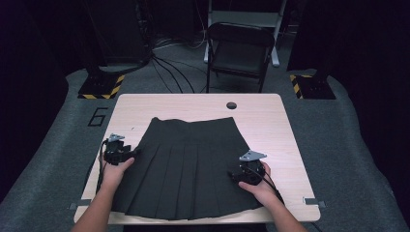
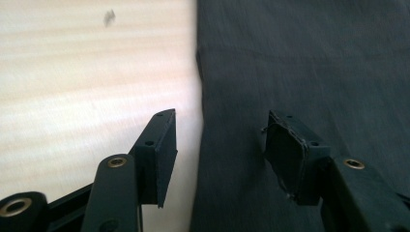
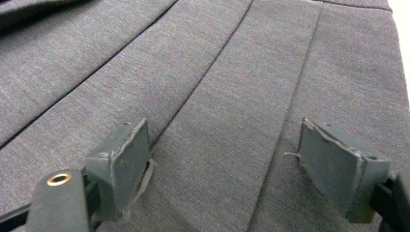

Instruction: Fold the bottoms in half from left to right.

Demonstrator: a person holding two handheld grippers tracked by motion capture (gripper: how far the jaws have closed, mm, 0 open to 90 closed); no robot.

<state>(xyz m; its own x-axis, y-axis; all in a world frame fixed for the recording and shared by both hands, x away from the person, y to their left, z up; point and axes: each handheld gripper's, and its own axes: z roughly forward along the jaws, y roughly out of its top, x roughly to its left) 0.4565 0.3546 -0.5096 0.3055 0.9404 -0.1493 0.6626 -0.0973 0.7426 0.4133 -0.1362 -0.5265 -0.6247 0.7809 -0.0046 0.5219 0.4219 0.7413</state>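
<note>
A dark pleated skirt (image 1: 186, 166) is spread flat on the wooden worktop (image 1: 270, 121), waistband toward the far edge. The left gripper (image 2: 220, 145) is held open astride the skirt's left edge, one jaw over wood, one over cloth. The right gripper (image 3: 222, 159) is held open over the pleats near the skirt's right side, nothing clamped.

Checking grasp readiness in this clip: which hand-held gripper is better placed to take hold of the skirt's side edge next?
Probably the left hand-held gripper: its open jaws straddle the skirt edge where cloth meets table. The right hand-held gripper is open over flat pleats, away from any edge.
</note>
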